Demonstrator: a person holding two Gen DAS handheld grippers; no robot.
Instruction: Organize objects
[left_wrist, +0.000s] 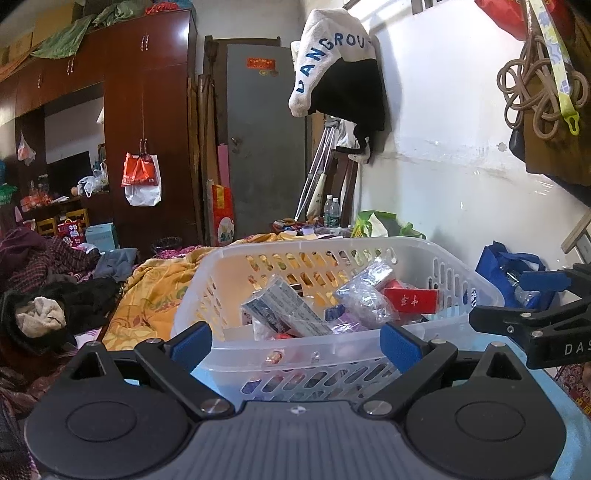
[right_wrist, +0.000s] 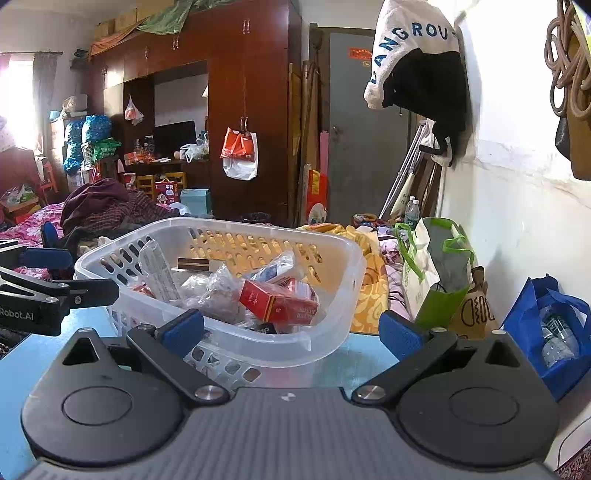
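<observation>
Several packets and a red box (right_wrist: 277, 301) already lay heaped in the white basket (left_wrist: 369, 245) on the blue tabletop (right_wrist: 354, 362), so the sorting looked mostly done. Both the left gripper (left_wrist: 295, 341) and right gripper (right_wrist: 291, 326) hovered spread wide and empty at the basket's near rim, flanking it closely; little room remained between them.

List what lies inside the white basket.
The basket holds a red box, a crinkled plastic bag and a grey printed box; whatever lies beneath them is covered.
</observation>
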